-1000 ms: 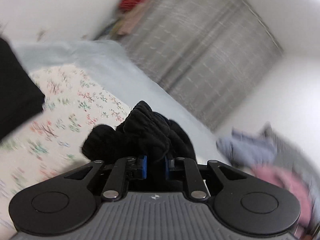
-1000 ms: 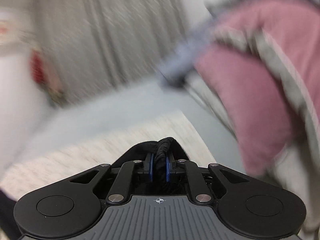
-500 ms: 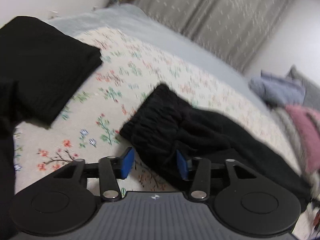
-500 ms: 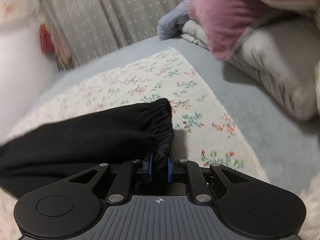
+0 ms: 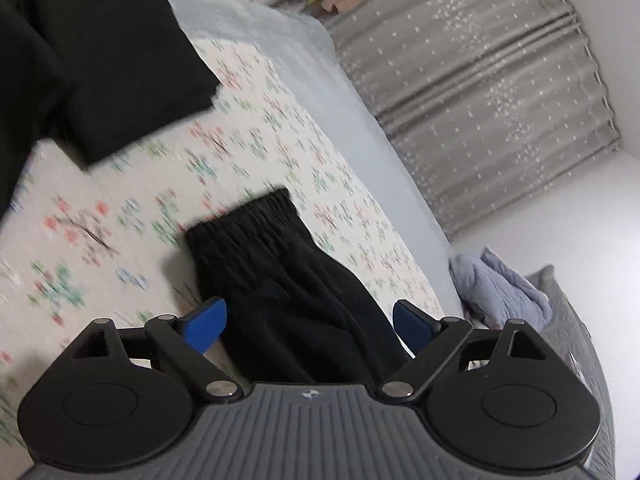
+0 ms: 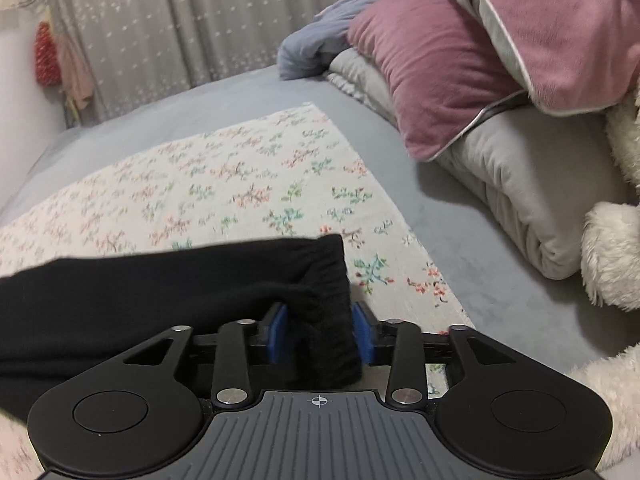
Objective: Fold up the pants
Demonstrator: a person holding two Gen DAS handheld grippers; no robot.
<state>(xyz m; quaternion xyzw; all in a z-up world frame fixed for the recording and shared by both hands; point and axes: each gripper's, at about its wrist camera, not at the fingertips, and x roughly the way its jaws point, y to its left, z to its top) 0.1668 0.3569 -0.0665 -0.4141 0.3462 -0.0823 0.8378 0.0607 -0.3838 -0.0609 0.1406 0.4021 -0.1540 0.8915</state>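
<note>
Your left gripper (image 5: 310,328) stands wide: its jaws have just been opening, and the blue pads (image 5: 206,322) sit clear of the cloth on both sides. The black pants (image 5: 288,280) lie flat between and ahead of those jaws on the floral sheet (image 5: 120,216), elastic waistband at the far end.

Your right gripper (image 6: 320,334) is part-way open; its jaws have also just been opening. The gathered end of the pants (image 6: 160,292) lies between its pads (image 6: 362,334). A gap shows at the right pad; contact at the left pad cannot be confirmed.

Further out in the left wrist view, a second folded black garment (image 5: 112,56) rests on the same sheet, well apart from the pants. The sheet covers a pale blue bedspread (image 6: 460,248).

Beside the sheet in the right wrist view, note stacked pink and grey pillows (image 6: 460,76), a blue-grey cloth (image 6: 316,44) and white fluffy fabric (image 6: 612,248). A grey curtain (image 5: 480,92) hangs behind the bed.
</note>
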